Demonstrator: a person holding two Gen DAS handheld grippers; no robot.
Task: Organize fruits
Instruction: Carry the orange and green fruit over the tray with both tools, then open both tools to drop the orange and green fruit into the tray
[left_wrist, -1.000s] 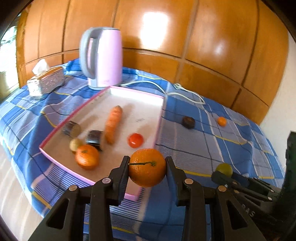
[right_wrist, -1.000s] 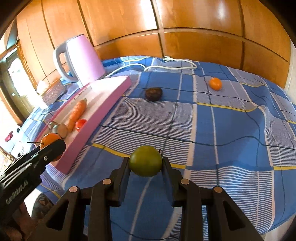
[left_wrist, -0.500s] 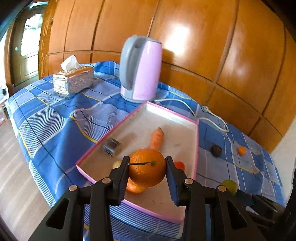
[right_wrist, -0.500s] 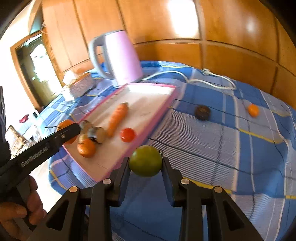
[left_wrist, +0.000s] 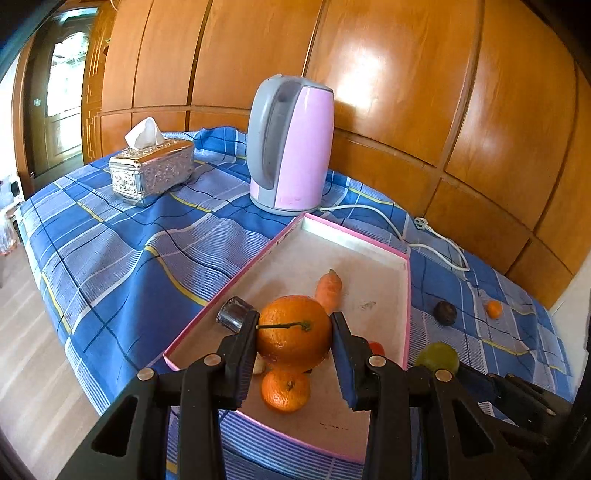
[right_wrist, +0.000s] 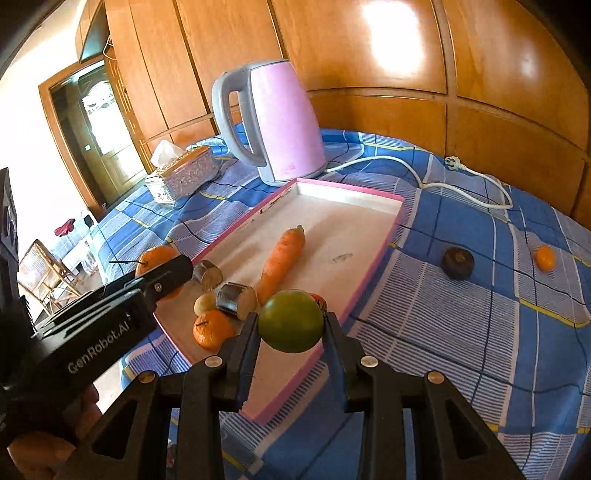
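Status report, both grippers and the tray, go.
Left hand-held gripper shut on orange; right hand-held gripper shut on green fruit. Both over pink tray. Carrot, small orange crowd the near end.

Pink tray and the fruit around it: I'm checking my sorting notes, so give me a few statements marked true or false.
1. The left gripper holds an orange. True.
2. The right gripper holds a carrot. False: it holds a green fruit; the carrot lies in the pink tray.
3. The kettle stands inside the tray. False: it stands on the cloth beyond the tray's far end.
4. A dark fruit and a small orange fruit lie on the cloth outside the tray. True.
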